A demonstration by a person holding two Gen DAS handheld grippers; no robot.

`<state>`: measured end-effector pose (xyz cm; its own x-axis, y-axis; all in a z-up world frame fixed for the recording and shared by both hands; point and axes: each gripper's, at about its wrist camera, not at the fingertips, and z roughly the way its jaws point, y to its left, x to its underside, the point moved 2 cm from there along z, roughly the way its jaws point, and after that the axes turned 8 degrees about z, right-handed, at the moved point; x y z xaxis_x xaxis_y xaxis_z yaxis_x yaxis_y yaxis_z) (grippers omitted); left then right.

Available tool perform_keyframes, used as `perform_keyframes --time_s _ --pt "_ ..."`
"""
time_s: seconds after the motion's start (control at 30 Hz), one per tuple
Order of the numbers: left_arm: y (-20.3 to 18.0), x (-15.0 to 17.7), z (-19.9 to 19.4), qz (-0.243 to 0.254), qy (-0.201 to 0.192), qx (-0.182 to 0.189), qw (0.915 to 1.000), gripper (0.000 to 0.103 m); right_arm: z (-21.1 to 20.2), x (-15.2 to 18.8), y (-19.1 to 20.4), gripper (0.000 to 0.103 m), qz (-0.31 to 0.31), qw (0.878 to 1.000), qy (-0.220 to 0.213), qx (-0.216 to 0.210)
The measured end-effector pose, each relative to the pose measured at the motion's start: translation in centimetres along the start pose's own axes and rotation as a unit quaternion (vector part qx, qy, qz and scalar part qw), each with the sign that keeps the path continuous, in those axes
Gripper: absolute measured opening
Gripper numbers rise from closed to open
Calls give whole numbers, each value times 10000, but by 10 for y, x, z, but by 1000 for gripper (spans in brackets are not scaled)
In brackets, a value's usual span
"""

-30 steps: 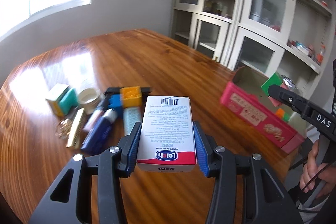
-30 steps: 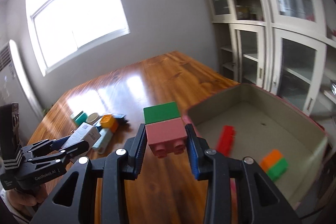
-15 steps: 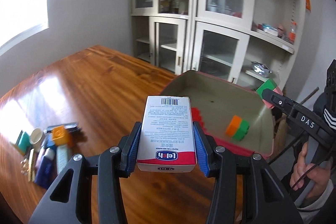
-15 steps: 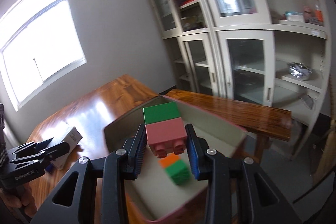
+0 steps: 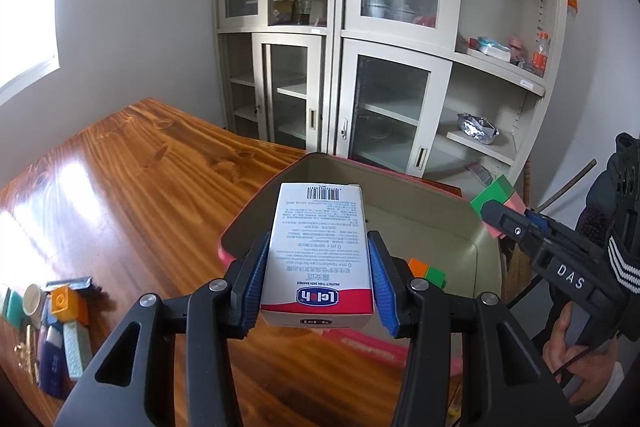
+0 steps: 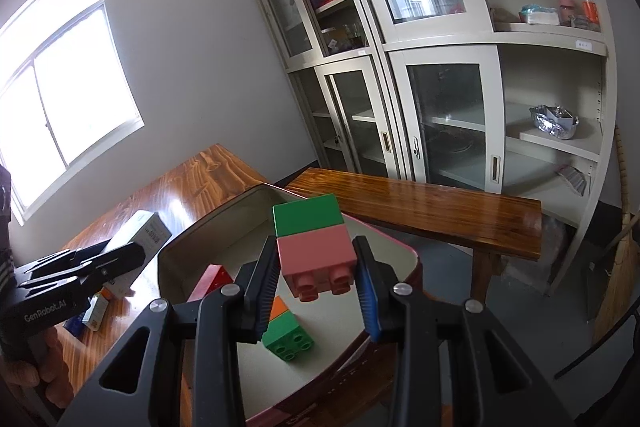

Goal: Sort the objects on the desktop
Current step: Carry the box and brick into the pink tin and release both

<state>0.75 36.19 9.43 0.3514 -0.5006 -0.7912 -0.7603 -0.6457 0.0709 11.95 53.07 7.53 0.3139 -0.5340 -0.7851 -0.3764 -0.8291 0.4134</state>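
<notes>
1. My left fingers [image 5: 318, 283] were clamped on a white carton [image 5: 318, 251] with a red band, its barcode end pointing away from me; the blue pads pressed both long sides.
2. The carton hung over the near rim of the pink box [image 5: 476, 227], which stood at the counter's [image 5: 120, 187] far right corner, close to the cabinets [image 5: 360, 47].
3. My right fingers [image 6: 316, 279] gripped a pink brick [image 6: 316, 251] with a green brick [image 6: 306, 215] stacked on its far end, studs toward the camera.
4. That pair was held above the open box [image 6: 400, 259], clear of its floor.
5. Inside the box lay an orange-and-green brick pair [image 6: 286, 331] and a red brick [image 6: 210, 279] near the left wall.
6. From the left camera, my right fingers [image 5: 494, 211] showed at the box's right edge with the green brick [image 5: 492, 193] in front.
7. At the counter's left edge a huddle of small things remained: an orange block [image 5: 64, 303], a pale round lid [image 5: 34, 301], a dark blue bottle [image 5: 52, 367] and a light green tube [image 5: 78, 349].
</notes>
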Motion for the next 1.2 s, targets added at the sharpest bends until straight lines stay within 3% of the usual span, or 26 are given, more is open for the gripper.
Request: perform_keyframes --time_s 0.6,0.67,0.77,1.2 --pt "-19 -23 53 5 243 196 9995 51 16 -10 -13 41 104 9999 103 -36" --pt "-18 -24 58 -65 273 286 9992 52 18 -10 -16 50 165 9998 120 -14" --pt "-15 -24 62 -210 280 258 9991 71 19 -10 -20 72 205 9997 95 72" --pt "-3 -18 51 -230 239 -74 9994 71 17 -5 -14 77 240 9996 158 11"
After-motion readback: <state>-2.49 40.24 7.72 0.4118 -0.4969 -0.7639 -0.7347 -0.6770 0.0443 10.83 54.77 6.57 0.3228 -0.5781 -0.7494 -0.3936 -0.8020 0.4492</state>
